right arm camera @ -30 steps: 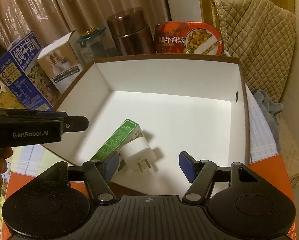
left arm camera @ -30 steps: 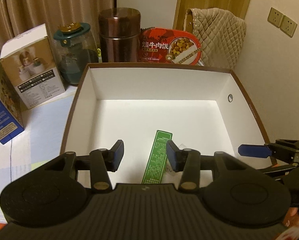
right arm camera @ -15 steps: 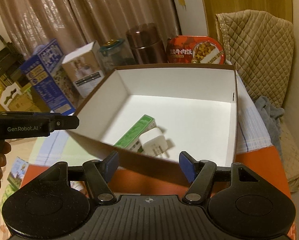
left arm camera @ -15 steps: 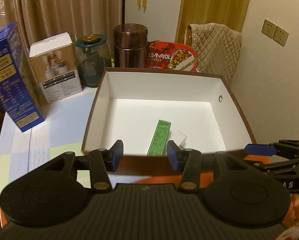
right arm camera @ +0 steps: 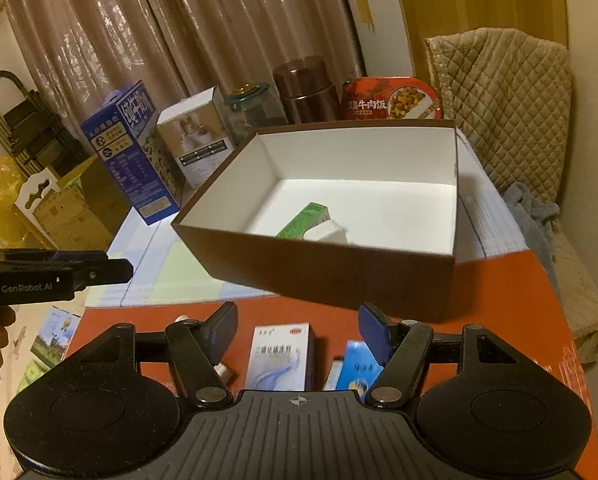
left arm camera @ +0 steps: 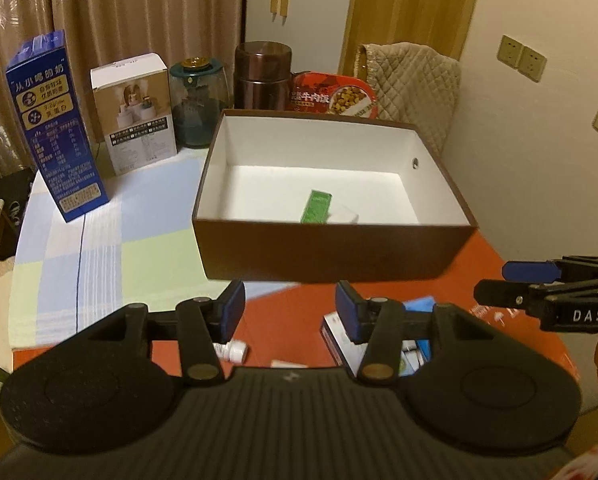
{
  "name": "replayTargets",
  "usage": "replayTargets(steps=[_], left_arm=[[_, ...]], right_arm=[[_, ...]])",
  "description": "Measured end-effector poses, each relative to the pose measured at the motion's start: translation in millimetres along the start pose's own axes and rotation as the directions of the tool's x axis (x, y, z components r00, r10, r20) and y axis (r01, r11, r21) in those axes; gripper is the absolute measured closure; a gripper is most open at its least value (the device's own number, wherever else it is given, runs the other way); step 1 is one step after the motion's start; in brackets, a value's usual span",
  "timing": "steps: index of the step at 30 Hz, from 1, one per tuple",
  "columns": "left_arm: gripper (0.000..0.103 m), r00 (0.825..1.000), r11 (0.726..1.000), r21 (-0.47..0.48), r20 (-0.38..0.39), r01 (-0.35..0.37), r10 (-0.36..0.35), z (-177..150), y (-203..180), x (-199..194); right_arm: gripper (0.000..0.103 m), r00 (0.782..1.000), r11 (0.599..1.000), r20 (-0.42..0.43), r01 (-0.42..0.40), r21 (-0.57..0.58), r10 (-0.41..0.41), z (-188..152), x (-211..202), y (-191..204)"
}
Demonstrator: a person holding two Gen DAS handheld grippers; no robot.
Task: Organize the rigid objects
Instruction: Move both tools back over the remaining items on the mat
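Note:
A brown box with a white inside (left arm camera: pixel 331 250) (right arm camera: pixel 339 276) stands on the table. In it lie a green carton (left arm camera: pixel 316 206) (right arm camera: pixel 304 220) and a white plug adapter (left arm camera: pixel 344 215) (right arm camera: pixel 326 234). My left gripper (left arm camera: pixel 289 312) is open and empty, in front of the box. My right gripper (right arm camera: pixel 297 330) is open and empty, above a white medicine box (right arm camera: pixel 279 356) and a blue packet (right arm camera: pixel 357 366) on the red mat. A small white bottle (left arm camera: pixel 231 350) lies by the left finger. Each gripper shows in the other's view, the right one (left arm camera: pixel 527 276) and the left one (right arm camera: pixel 99 268).
Behind the box stand a blue milk carton (left arm camera: pixel 55 124), a white product box (left arm camera: pixel 133 110), a glass jar (left arm camera: pixel 197 104), a brown canister (left arm camera: pixel 263 74) and a red meal pack (left arm camera: pixel 333 96). A quilted chair (right arm camera: pixel 503 104) is at the right. The wall is close on the right.
Both grippers have pulled back and up from inside the box to in front of it. The plug adapter and green carton stay in the box. Small boxes on the red mat came into view.

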State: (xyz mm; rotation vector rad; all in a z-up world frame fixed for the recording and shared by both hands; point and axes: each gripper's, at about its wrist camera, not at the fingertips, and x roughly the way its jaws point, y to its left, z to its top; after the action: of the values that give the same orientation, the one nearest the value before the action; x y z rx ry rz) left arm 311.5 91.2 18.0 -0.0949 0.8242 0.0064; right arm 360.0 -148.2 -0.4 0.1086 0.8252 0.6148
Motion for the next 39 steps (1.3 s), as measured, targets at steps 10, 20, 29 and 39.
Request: replayTargets(steps=[10, 20, 29, 39], left_arm=[[0.056, 0.999, 0.998, 0.039, -0.014, 0.044, -0.043, -43.0, 10.2, -40.5], [0.055, 0.996, 0.995, 0.073, -0.066, 0.063, -0.058, -83.4, 17.2, -51.5], [0.051, 0.990, 0.993, 0.085, -0.120, 0.081, -0.071, -116.3, 21.5, -51.4], [0.050, 0.977, 0.990, 0.097, -0.194, 0.107, -0.087, -152.9, 23.7, -42.6]], right_arm=[[0.039, 0.999, 0.998, 0.002, 0.047, 0.048, -0.047, -41.5, -33.9, 30.3], [0.039, 0.997, 0.992, -0.019, 0.083, 0.091, -0.081, -80.4, -51.6, 49.7], [0.039, 0.993, 0.988, -0.062, 0.107, 0.109, -0.101, -109.7, -51.6, 62.6], [0.039, 0.987, 0.987, -0.123, 0.121, 0.110, -0.108, -132.0, -41.5, 71.2]])
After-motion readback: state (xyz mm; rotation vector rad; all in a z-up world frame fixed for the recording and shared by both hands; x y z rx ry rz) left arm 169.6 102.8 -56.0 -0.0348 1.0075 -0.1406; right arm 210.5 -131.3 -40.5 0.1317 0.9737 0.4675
